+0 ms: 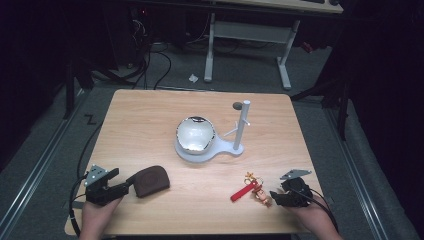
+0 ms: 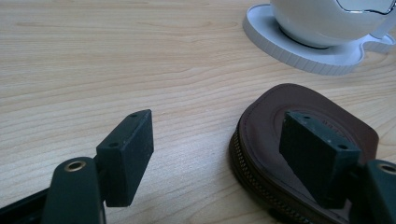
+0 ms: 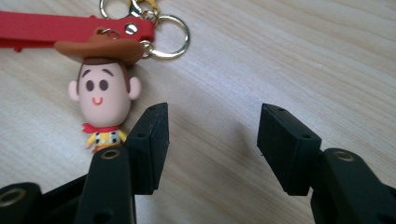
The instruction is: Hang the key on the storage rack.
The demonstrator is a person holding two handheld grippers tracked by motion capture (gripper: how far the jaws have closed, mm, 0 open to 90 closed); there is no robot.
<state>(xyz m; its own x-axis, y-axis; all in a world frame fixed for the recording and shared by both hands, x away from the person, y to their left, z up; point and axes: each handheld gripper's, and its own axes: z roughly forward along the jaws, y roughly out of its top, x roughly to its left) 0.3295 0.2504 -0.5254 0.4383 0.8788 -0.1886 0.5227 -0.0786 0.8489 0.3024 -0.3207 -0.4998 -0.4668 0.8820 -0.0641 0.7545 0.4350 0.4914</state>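
A wooden surface [image 1: 150, 115] is seen from above, with both claws held low near its near edge. The left claw [image 1: 125, 181] is held at the near left corner, and its jaws are spread with nothing pinched between them. In the left gripper view, bare wood is seen in the gap between the jaws, and one pad is seen over the edge of a brown zipped pouch [image 2: 280, 140]; whether that pad touches the leather cannot be told. In the high view, the pouch [image 1: 150, 181] is found lying flat just beside the left claw, between it and the middle of the near edge. The right claw [image 1: 276, 196] is held at the near right corner, its jaws likewise spread and nothing gripped. In the right gripper view, a cowboy figure keychain [image 3: 102, 100] is seen lying on the wood just outside one jaw, with its feet close beside that jaw's pad; a red strap [image 3: 70, 30] and metal rings [image 3: 168, 35] are attached above the figure's brown hat. In the high view, the keychain [image 1: 254, 190] is found just beside the right claw, on the side toward the pouch. Near the middle of the surface, a white bowl [image 1: 195, 134] with a shiny rim is set on a white stand [image 1: 235, 148], from which an upright white post [image 1: 243, 120] rises.
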